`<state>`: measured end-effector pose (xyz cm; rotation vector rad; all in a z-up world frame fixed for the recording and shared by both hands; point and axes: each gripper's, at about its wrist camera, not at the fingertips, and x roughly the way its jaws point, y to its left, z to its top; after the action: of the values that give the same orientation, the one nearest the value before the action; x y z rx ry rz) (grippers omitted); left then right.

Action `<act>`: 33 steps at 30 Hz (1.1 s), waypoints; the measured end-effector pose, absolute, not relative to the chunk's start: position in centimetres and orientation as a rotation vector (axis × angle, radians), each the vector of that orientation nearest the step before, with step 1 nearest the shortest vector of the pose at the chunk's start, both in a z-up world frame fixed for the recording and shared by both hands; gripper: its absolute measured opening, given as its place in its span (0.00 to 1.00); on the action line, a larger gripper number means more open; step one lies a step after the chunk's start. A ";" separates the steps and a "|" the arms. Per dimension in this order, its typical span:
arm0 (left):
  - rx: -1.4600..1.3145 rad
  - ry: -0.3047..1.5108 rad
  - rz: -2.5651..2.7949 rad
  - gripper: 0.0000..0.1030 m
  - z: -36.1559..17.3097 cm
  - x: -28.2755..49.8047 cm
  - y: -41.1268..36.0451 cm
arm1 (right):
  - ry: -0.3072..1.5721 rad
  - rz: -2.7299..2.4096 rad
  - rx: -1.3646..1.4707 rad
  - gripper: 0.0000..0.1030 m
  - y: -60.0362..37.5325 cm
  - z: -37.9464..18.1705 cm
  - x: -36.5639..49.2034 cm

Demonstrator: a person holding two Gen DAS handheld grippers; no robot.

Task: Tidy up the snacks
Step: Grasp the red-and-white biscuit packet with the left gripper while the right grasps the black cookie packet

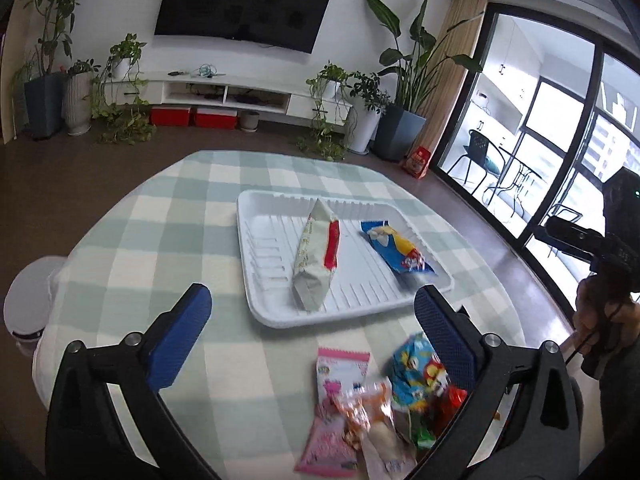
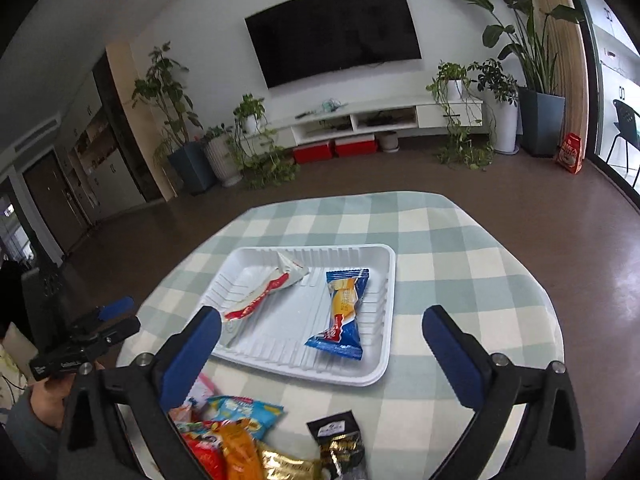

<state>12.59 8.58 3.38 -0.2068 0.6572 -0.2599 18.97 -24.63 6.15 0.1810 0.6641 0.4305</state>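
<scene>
A white ribbed tray sits on the checked table. In it lie a long white-and-red snack packet and a blue-and-yellow wrapped snack. A pile of loose snacks lies at the near table edge: a pink packet, a blue cartoon bag, orange packets and a black packet. My left gripper is open and empty above the pile. My right gripper is open and empty over the tray's near edge.
The table has a green-and-white checked cloth. The left gripper shows at the left edge of the right wrist view. The right gripper shows at the right edge of the left wrist view. Potted plants and a TV unit stand by the far wall.
</scene>
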 end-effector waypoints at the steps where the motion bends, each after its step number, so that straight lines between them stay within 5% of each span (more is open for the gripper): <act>1: -0.211 0.685 -0.255 1.00 3.2 11.5 8.5 | 0.655 0.436 0.204 1.00 -25.1 6.1 17.5; 15: -0.278 0.822 -0.248 0.98 -2.2 1.9 4.3 | 0.724 0.313 0.454 1.00 -28.8 0.1 5.5; 25: -0.127 0.796 -0.323 0.95 -0.5 0.9 -0.7 | 0.756 0.303 0.324 0.80 -26.8 -0.6 4.7; 29: -0.074 0.804 -0.311 0.80 -1.4 0.6 -2.3 | 0.731 0.276 0.244 0.76 -25.9 -0.6 4.5; 33: -0.055 0.807 -0.290 0.76 -2.5 0.7 -3.3 | 0.732 0.277 0.246 0.76 -25.8 -0.7 4.5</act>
<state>0.73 -3.31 -2.47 -0.0545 0.8073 -0.2899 4.54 -25.85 -0.73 0.2457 0.7322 0.2775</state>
